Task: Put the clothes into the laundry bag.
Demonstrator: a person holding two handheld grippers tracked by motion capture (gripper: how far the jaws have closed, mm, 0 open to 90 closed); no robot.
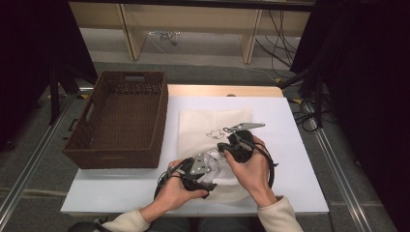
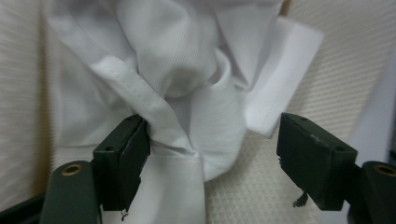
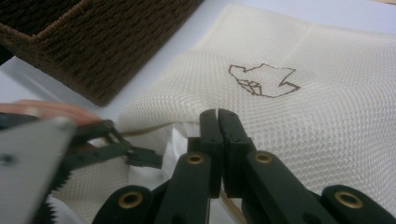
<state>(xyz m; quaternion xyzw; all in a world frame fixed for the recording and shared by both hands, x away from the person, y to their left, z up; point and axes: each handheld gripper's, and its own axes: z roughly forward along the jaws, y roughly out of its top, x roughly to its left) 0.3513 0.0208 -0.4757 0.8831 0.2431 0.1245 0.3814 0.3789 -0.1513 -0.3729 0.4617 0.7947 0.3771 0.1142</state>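
Near the worktop's front edge, the right gripper [image 3: 217, 116] has its 2 fingers clamped on the mesh bag's [image 1: 212, 125] mouth edge. The left gripper [image 2: 212, 154] stands open around the white garment [image 2: 187, 93]. Risk: the loose garment may slide out, or the mesh slip free.

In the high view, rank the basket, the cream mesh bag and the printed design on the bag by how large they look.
1. Basket, the largest.
2. Cream mesh bag: clearly smaller, though the hands and grippers hide its near part, so its full extent is uncertain.
3. Printed design, by far the smallest.
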